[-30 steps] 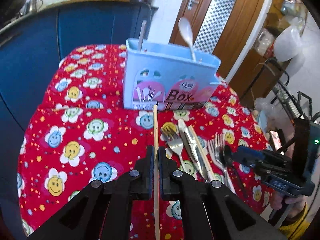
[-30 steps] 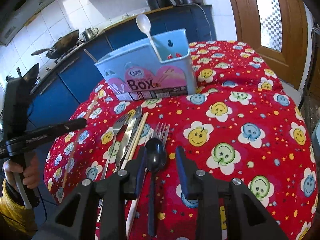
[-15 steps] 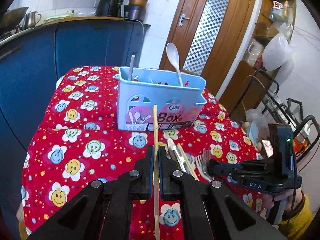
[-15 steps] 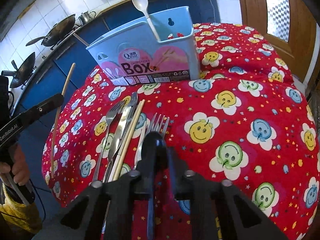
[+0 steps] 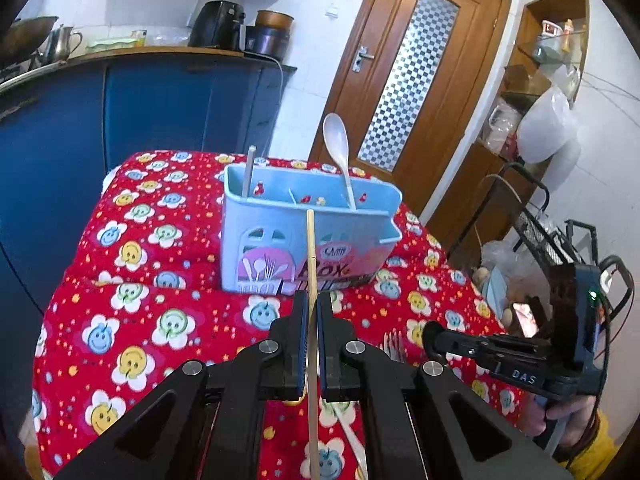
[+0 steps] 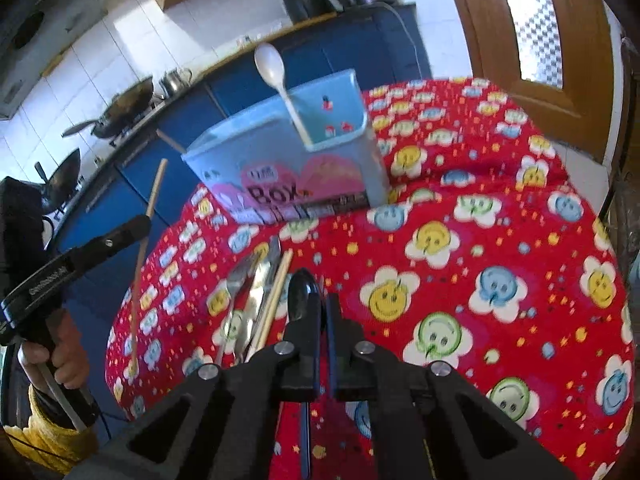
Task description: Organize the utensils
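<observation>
My left gripper [image 5: 312,308] is shut on a wooden chopstick [image 5: 310,248], held above the table with its tip in front of the light blue utensil box [image 5: 264,240]. A white spoon [image 5: 336,140] and a grey stick [image 5: 249,172] stand in that box. In the right wrist view the box [image 6: 280,160] is straight ahead, and the left gripper [image 6: 136,226] holds its chopstick [image 6: 149,216] at the left. My right gripper [image 6: 322,308] is closing tight on a black spoon [image 6: 302,290], pads against its neck. Whether the spoon is off the cloth I cannot tell.
A fork and knife [image 6: 256,284] and a second chopstick [image 6: 276,296] lie on the red smiley tablecloth [image 6: 460,240], left of my right gripper. Fork tines [image 5: 394,344] show beside it. Blue cabinets [image 5: 160,100] stand behind, with a wooden door [image 5: 404,72] to the right.
The right jaws have closed from open around the black spoon to pressing on it. The left gripper has tilted upward with its chopstick, which now points at the box's upper front.
</observation>
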`<state>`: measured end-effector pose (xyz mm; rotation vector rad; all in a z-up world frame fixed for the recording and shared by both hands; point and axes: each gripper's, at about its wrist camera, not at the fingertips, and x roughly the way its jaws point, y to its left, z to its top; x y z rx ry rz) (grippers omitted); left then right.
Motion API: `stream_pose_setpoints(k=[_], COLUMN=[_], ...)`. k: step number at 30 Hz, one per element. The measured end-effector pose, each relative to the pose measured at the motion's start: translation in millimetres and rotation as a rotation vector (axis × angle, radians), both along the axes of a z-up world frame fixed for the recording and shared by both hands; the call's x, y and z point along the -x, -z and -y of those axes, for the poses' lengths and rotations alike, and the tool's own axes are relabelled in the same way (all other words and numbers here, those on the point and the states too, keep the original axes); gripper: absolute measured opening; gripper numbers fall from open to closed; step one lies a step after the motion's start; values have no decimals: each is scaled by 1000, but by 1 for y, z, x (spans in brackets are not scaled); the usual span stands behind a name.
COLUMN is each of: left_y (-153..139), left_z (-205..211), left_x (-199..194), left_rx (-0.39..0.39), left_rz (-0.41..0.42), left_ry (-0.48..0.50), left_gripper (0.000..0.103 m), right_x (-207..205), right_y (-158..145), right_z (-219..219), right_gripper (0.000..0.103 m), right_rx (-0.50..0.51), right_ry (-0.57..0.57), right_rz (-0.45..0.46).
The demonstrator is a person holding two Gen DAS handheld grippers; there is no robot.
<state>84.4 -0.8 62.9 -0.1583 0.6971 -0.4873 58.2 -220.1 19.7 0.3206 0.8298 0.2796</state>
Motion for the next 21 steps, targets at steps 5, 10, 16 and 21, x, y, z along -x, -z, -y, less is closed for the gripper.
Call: stream_pose_setpoints(k=[5,10,16,21], left_y=[-10,-30,-58,-72], left_z=[5,12,23,24], left_x=[-11,-25,-46,-75], left_rx=[12,16,-47,10], left_rz=[47,115,314,368], left_ry=[-16,-23,-109,-154], left_gripper=[4,4,4,4], right_x=[4,1,-10,-31], right_y=[-20,-34,-53,-64], right_z=[3,8,14,18], right_gripper=[4,4,4,4], right_rx=[8,-14,-19,-48], right_ry=[39,60,81,98], right_rz=[106,178,273,317])
